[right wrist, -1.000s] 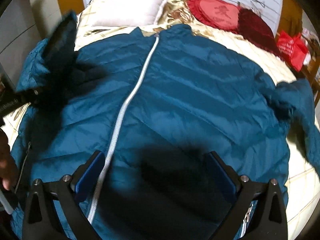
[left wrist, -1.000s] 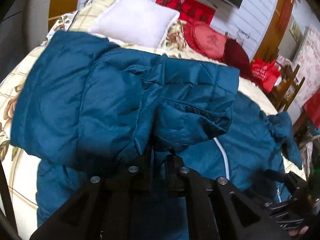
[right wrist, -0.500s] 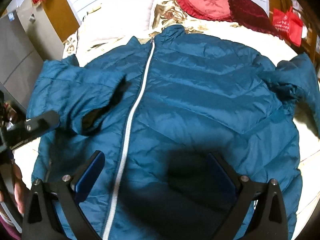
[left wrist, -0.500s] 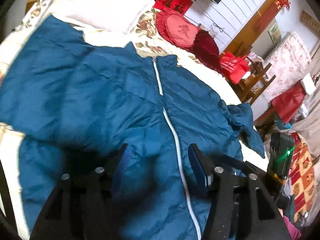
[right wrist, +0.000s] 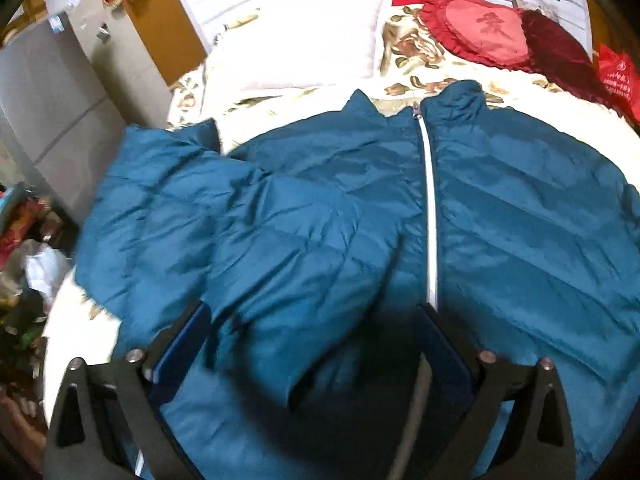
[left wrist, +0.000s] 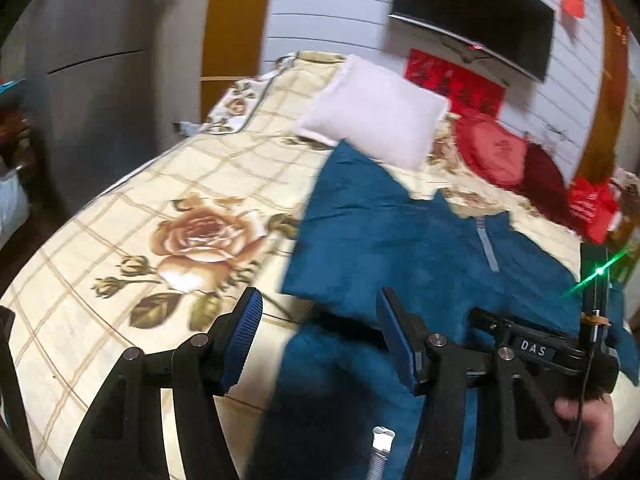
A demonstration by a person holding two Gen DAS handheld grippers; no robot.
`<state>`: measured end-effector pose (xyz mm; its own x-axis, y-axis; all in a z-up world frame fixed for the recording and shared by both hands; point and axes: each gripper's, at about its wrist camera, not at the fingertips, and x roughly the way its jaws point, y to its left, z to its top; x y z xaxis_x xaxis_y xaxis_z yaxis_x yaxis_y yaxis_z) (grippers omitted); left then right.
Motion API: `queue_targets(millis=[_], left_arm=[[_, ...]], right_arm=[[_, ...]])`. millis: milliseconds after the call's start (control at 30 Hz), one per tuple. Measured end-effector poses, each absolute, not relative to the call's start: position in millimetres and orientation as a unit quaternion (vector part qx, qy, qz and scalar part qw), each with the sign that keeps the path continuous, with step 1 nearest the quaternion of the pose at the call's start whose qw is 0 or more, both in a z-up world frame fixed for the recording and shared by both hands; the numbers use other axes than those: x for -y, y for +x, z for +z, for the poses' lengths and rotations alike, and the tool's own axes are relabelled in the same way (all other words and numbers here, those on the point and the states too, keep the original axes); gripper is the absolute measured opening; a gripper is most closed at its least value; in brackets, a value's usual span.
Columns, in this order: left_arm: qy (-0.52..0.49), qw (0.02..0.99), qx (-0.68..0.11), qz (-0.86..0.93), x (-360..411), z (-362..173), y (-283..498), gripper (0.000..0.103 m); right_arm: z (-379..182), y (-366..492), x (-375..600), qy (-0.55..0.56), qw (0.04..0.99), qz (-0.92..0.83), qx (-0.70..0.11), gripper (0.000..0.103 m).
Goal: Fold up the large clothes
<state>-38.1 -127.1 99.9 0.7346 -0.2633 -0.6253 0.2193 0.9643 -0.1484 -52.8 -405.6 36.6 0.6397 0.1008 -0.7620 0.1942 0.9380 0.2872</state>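
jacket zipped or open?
Zipped: on the jacket, the white zipper runs closed up to the collar, panels meeting along it.

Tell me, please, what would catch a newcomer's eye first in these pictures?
The big teal jacket spread across the bed fills the right wrist view, its white zipper running down the middle and one sleeve folded in over the front. Behind it, a white pillow and a red heart-shaped cushion sit at the head of the bed. Both grippers, left and right, hang open above the jacket.
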Motion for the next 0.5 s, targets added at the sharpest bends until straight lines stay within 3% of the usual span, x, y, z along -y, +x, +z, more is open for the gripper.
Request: queue_targets(millis=[33,133,200,500], left_arm=[[-0.028,0.927,-0.35,-0.128,126.4,94.6,-28.7,0.068],[-0.026,0.931,-0.343,-0.119,119.5,90.7,-17.9,0.068],[-0.029,0.935,-0.336,-0.109,114.4,89.5,-14.9,0.068],[-0.049,0.917,-0.385,-0.094,112.0,68.2,-7.3,0.068]], right_arm=[[30.2,-46.8,404.5,0.184,0.883,-0.017,-0.431,0.055],[34.2,-48.9,399.9,0.157,0.892,-0.029,-0.422,0.027],[48.0,-56.7,404.5,0.144,0.898,-0.038,-0.414,0.021],[119.2,-95.0,472.5,0.041,0.922,-0.162,-0.349,0.021]])
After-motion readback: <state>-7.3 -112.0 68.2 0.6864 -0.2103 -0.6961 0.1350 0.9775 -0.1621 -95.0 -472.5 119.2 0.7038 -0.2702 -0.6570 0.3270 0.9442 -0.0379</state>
